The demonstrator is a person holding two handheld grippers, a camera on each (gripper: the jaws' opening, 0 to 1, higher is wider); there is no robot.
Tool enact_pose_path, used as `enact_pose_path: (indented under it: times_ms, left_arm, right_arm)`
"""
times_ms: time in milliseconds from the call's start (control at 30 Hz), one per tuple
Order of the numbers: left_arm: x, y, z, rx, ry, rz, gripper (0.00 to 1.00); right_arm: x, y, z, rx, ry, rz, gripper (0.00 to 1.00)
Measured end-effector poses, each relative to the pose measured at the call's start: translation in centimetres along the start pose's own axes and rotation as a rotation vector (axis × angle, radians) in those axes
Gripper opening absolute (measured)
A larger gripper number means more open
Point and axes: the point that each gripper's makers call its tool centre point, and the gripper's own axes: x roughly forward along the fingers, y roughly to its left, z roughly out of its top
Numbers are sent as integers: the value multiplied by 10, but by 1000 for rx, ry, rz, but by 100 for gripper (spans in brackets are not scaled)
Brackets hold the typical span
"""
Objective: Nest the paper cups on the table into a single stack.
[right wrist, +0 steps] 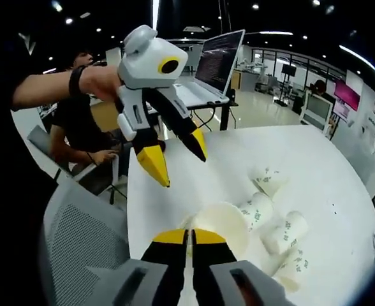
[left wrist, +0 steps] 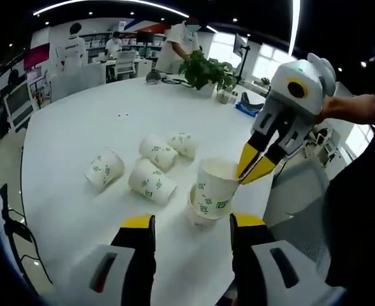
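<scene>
While the right gripper reaches in from the frame's right, jaws pinched on the rim of the upright stacked cups at centre, the left gripper hovers spread at the bottom; four loose cups lie left.

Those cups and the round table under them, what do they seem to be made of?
The cups look like thin matte paper: white with green print, several tipped on their sides. The upright stack, pinched at its rim by the right hand-held gripper, looks the same. The table seems a smooth white laminate or painted board with a soft sheen; which one is unclear.
</scene>
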Motion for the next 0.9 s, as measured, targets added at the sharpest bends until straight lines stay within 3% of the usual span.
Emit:
enact_pose_path:
  times_ms: [467, 900]
  left_arm:
    - [0, -2, -2, -4, 3, 2, 45]
    - [6, 11, -5, 20, 29, 14, 45]
  right_arm:
    - [5, 6, -4, 23, 8, 3, 4]
    - [-6, -10, -11, 171, -64, -52, 22]
